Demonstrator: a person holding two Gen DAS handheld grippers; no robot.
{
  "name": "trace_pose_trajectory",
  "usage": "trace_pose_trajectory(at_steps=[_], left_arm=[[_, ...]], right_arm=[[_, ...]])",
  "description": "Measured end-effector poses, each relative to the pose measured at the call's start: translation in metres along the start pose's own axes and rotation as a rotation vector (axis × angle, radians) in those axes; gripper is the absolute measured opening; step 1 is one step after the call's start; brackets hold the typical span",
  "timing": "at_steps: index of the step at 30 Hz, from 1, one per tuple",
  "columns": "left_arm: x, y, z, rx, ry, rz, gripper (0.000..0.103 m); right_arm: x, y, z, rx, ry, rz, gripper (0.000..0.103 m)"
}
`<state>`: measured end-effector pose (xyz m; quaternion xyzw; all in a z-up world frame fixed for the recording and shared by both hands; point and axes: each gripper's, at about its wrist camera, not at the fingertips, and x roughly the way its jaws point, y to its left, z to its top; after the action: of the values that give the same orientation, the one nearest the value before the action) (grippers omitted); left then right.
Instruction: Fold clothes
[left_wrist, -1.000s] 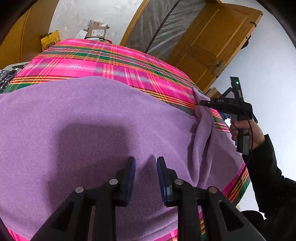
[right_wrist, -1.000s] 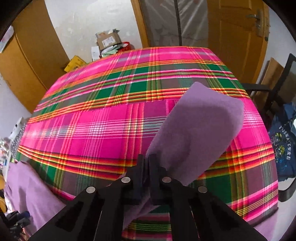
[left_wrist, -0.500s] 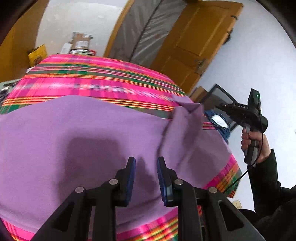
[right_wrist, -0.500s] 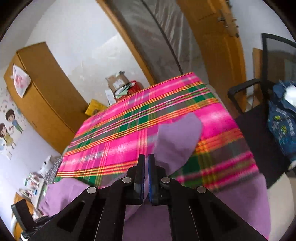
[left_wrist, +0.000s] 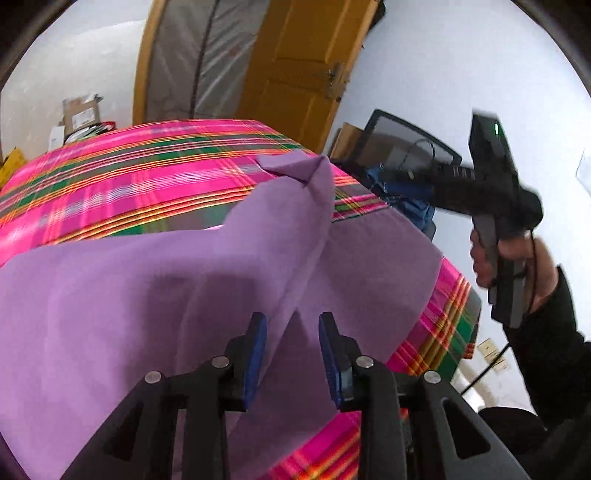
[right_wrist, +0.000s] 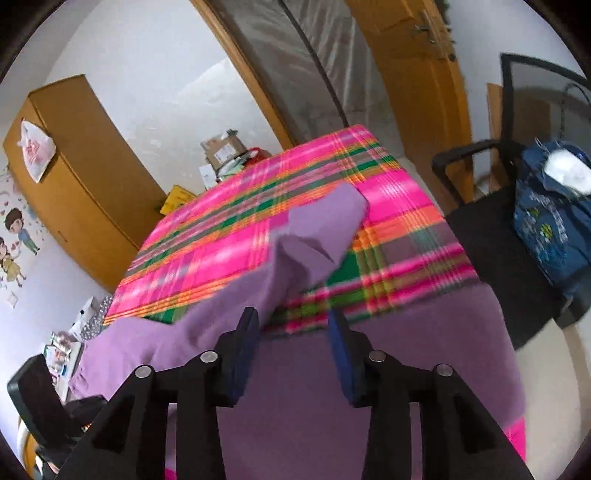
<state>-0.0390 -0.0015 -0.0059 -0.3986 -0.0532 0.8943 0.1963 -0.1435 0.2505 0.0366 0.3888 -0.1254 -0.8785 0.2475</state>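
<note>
Nearest my left gripper (left_wrist: 291, 354), the jaws stand parted with nothing between them, hovering over the purple garment (left_wrist: 147, 302) spread across the plaid-covered surface (left_wrist: 110, 192). Closest to my right gripper (right_wrist: 293, 354), the jaws are now wide and empty; half a second ago they were pinched tight on the purple sleeve (right_wrist: 317, 236), so I have let it go. Seen from the left wrist, that gripper is lifted up and off to the side, held in the person's hand (left_wrist: 517, 258). I judge this to mean the sleeve fold is being laid inward, though the cloth has not settled flat.

Further out, the sleeve rises in a loose ridge from the body toward the far part of the plaid, its end creased and partly doubled over. The body lies smooth and broad, reaching the near edge. Beyond stands a chair with a blue bag (right_wrist: 550, 229).
</note>
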Motion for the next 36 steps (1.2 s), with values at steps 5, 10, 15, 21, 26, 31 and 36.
trace_pose_trajectory(at_steps=[5,10,15,21,26,31,36], left_arm=[[0.023,-0.012,0.005,0.048,0.029,0.037,0.030],[0.040,-0.014,0.008,0.062,0.063,0.061,0.030],[0.045,-0.009,0.011,0.049,0.073,0.076,0.030],[0.044,-0.005,0.013,0.054,0.061,0.132,0.003],[0.012,0.012,0.026,-0.042,-0.040,0.094,0.002],[-0.029,0.015,0.041,-0.075,-0.150,0.036,0.002],[-0.042,-0.004,0.034,-0.032,-0.152,-0.027,0.002]], right_arm=[[0.026,0.014,0.018,-0.022,0.048,0.042,0.049],[0.064,0.017,0.027,-0.021,0.138,0.019,0.049],[0.088,0.010,0.033,-0.007,0.177,-0.016,0.035],[0.083,0.002,0.038,0.027,0.135,0.035,0.004],[0.063,0.000,0.044,0.050,0.063,0.096,0.003],[0.025,0.000,0.037,0.061,-0.007,0.129,0.003],[-0.013,0.001,0.030,0.071,-0.077,0.162,0.003]])
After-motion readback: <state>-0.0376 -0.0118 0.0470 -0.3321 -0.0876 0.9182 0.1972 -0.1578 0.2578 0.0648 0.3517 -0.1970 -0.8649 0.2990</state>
